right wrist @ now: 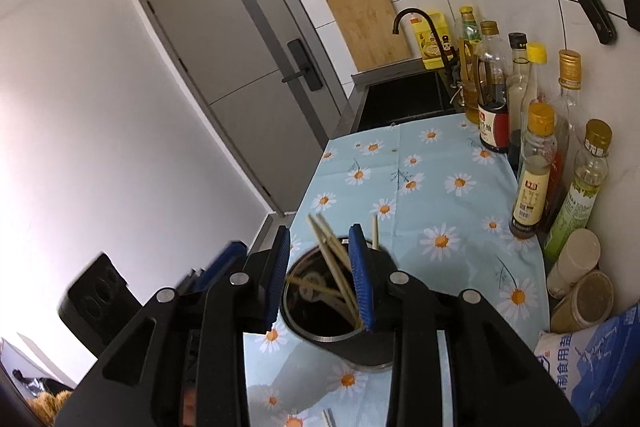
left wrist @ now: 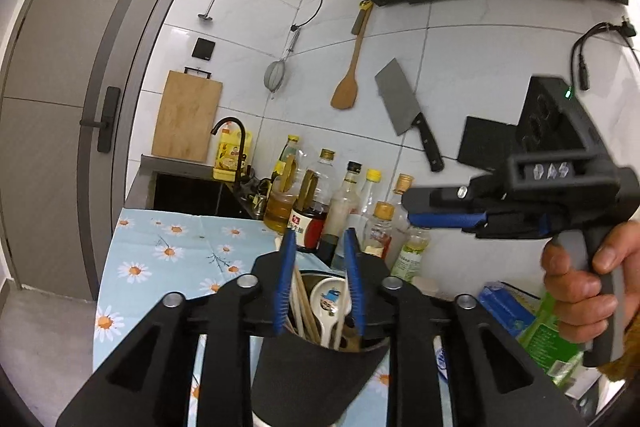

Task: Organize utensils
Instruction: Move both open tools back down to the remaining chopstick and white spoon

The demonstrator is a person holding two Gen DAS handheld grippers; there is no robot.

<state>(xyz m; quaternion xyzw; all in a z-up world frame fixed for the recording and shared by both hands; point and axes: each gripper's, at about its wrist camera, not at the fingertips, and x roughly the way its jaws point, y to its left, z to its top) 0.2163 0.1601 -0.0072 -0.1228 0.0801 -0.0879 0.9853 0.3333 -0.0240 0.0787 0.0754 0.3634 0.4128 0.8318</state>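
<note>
A dark round utensil holder (left wrist: 316, 371) stands on the daisy-print cloth (right wrist: 432, 187). Several wooden chopsticks (left wrist: 304, 307) and a white ceramic spoon (left wrist: 328, 301) stick up out of it. My left gripper (left wrist: 320, 231) is level with the holder's mouth, its blue pads apart and pressing on nothing. From the other side, my right gripper (right wrist: 320, 229) looks down into the holder (right wrist: 352, 351), also open. The chopsticks (right wrist: 332, 259) lean near its right pad, free of it. A hand holds the right gripper (left wrist: 416, 213) at the right of the left wrist view.
Oil and sauce bottles (right wrist: 534, 171) line the tiled wall, with jars (right wrist: 576, 259) and a blue salt bag (right wrist: 600, 359) nearer. A cleaver (left wrist: 408, 111), wooden spatula (left wrist: 348, 83) and strainer (left wrist: 276, 75) hang above. Beyond the cloth are a sink (right wrist: 404, 99), faucet (right wrist: 416, 17) and cutting board (right wrist: 368, 27).
</note>
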